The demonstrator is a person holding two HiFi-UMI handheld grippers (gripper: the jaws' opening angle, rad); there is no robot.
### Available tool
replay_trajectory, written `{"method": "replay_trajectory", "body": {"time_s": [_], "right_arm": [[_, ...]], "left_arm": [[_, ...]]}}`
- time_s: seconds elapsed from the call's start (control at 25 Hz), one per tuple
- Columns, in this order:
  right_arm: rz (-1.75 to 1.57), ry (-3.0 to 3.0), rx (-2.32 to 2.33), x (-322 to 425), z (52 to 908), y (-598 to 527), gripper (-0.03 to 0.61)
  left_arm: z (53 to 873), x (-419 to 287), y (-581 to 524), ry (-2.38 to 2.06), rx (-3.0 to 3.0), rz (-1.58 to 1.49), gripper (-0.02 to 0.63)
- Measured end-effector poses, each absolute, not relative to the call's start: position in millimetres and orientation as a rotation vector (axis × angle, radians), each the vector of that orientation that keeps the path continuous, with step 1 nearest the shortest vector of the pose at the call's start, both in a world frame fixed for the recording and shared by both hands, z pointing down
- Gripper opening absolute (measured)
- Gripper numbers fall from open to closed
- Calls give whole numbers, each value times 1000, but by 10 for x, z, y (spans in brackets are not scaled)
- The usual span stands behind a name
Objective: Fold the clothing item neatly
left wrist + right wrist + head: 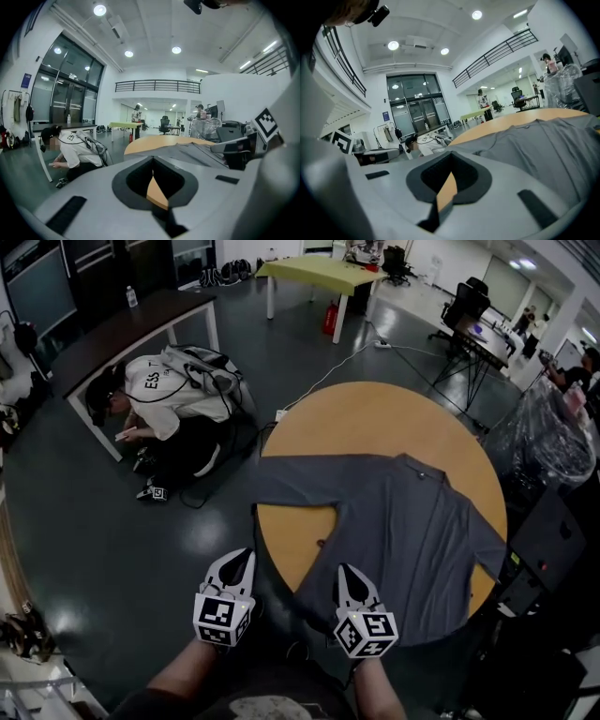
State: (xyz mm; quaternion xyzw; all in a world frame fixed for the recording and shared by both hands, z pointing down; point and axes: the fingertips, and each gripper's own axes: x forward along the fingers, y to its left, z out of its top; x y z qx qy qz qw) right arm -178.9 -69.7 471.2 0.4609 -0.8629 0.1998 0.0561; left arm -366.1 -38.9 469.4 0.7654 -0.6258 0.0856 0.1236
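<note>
A grey long-sleeved shirt (403,531) lies spread flat on a round wooden table (375,418), with one sleeve reaching left past the rim and its hem hanging over the near edge. My left gripper (244,557) hovers shut and empty just off the table's near-left rim. Over the shirt's hem my right gripper (344,570) is also shut, with nothing in it. From the left gripper (153,163) view, the shirt (197,147) and table (150,143) lie ahead to the right. The right gripper (451,161) view has the shirt (543,145) close by on its right.
A person (173,395) crouches on the floor beside a dark desk (131,324) to the left. A green table (314,273) stands far back. Plastic-wrapped goods (553,427) and black equipment (548,549) crowd the table's right side.
</note>
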Motion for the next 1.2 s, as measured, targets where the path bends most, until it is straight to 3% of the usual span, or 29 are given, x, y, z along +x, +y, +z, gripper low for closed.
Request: {"method": "replay_trajectory", "body": {"time_s": [0.4,0.56,0.8,1.2], "right_arm": [[596,-2603,1380,-2874,4943,-1314,-12],[619,-2585,1389,-3147,5117,-1526,-12],[665,-2555,1438,-3321,5296,-1757,-12],[664,-2525,1515,-3330,5321,-1976,-12]], "left_arm": [[5318,-4266,-1170,-1755,2333,351,14],[5544,-4362,-1463,-1689,2429,409,74],[6227,-4491,-1686,-1582,2416,519,140],[7179,-4474,-1928,-1517,2390,663,143]]}}
